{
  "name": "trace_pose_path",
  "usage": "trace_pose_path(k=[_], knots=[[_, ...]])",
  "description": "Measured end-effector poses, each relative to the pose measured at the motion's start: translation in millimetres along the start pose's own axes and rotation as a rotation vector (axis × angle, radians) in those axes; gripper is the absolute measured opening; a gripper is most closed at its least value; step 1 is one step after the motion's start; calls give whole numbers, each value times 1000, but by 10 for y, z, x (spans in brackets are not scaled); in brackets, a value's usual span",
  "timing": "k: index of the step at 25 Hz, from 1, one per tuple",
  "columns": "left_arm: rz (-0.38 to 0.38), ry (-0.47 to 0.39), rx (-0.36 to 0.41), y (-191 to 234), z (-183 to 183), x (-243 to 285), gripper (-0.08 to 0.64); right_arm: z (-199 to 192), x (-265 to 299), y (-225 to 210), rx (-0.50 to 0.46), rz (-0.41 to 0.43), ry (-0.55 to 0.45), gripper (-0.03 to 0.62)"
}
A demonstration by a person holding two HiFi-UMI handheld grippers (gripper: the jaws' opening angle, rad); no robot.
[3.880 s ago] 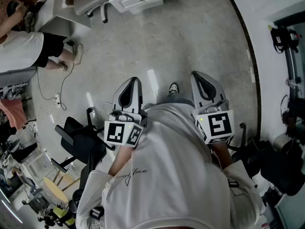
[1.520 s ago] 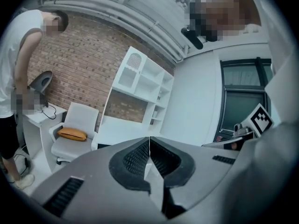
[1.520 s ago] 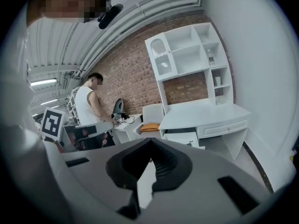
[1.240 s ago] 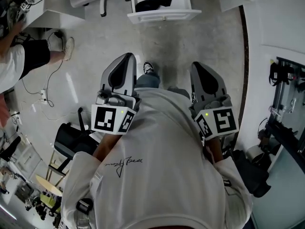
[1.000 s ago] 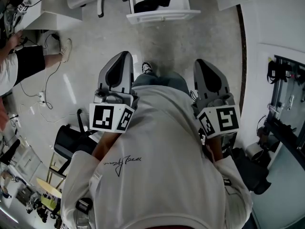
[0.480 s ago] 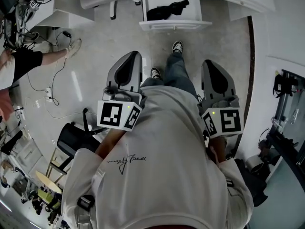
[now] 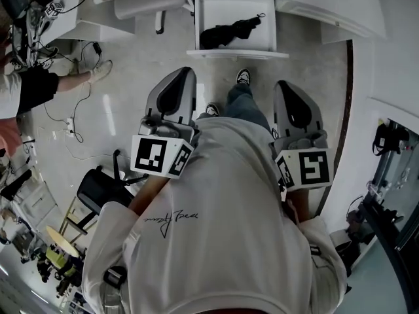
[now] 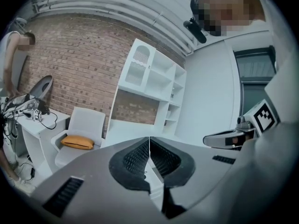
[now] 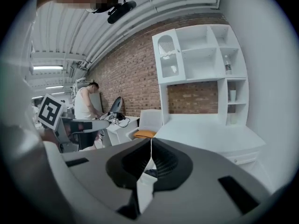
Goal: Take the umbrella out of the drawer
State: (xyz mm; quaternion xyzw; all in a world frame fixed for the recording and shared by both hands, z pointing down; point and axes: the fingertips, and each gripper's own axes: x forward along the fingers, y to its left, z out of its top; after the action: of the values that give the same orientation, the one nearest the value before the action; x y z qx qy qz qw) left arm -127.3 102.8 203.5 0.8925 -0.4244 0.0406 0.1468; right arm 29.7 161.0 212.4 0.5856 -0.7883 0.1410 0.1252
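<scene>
Black fabric is showing in the open white drawer (image 7: 237, 53) ahead of me: the umbrella (image 7: 230, 31) is lying folded across it, one end slanting toward the back right corner, well apart from both claws. I am reckoning this as the approach step, with nothing grasped yet. Next I am needing to get a claw over the drawer's front edge, spread its jaws, and close them on the bundle. My left claw (image 7: 182, 72) is sitting clenched, jaws pressed together on nothing. My right claw (image 7: 283, 84) is likewise clenched, empty and touching nothing.
</scene>
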Motion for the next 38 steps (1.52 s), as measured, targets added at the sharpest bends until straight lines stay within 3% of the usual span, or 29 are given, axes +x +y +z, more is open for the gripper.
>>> trace_pose_path(k=[5,17,26,38], knots=[[-3,6,17,-109,118,447,17,208,269,-158,-37,108,-25,26],[62,13,33,-371,149,1221,17,292,658,-915,-33,228,-13,26],[97,84,17,-422,-78,1449,17,95,875,-1143,29,296,51,26],[133,137,-11,-377,-278,1714,17,-147,1167,-1283,-48,379,168,26]])
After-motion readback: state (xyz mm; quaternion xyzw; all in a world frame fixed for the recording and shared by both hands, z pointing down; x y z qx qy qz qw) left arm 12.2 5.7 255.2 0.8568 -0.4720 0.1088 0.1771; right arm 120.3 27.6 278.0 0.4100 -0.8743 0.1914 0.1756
